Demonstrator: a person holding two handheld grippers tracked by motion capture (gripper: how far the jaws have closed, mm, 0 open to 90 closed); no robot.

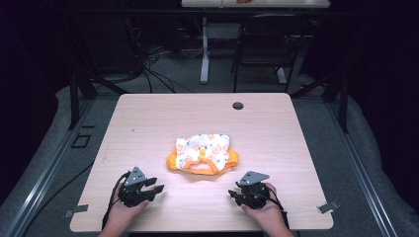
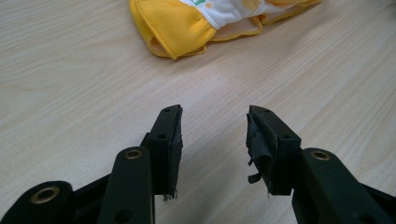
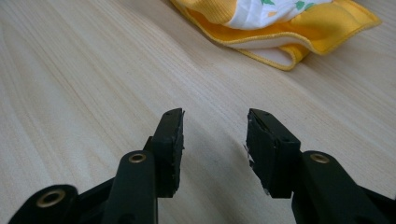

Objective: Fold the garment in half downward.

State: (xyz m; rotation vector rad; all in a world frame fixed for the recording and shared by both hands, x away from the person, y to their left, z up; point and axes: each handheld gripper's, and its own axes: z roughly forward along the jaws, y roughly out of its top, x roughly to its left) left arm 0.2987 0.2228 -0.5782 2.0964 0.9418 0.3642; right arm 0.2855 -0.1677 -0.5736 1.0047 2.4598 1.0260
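A small folded garment [image 1: 202, 153], white with an orange print and yellow-orange trim, lies near the middle of the wooden table [image 1: 148, 118]. My left gripper [image 1: 157, 189] rests near the front edge, left of the garment, open with nothing between its jaws. My right gripper [image 1: 233, 194] sits at the front right, also open and empty. In the left gripper view the garment's yellow sleeve [image 2: 177, 28] lies ahead, beyond the open gripper [image 2: 215, 116]. In the right gripper view the garment's yellow hem [image 3: 280, 42] lies ahead to the right of the open gripper [image 3: 215, 119].
A round dark grommet [image 1: 238, 105] sits in the table near its far edge. Metal clips [image 1: 327, 207] stick out at the table's front corners. Beyond the table stand a black chair [image 1: 262, 44], a desk leg [image 1: 204, 54] and floor cables [image 1: 158, 64].
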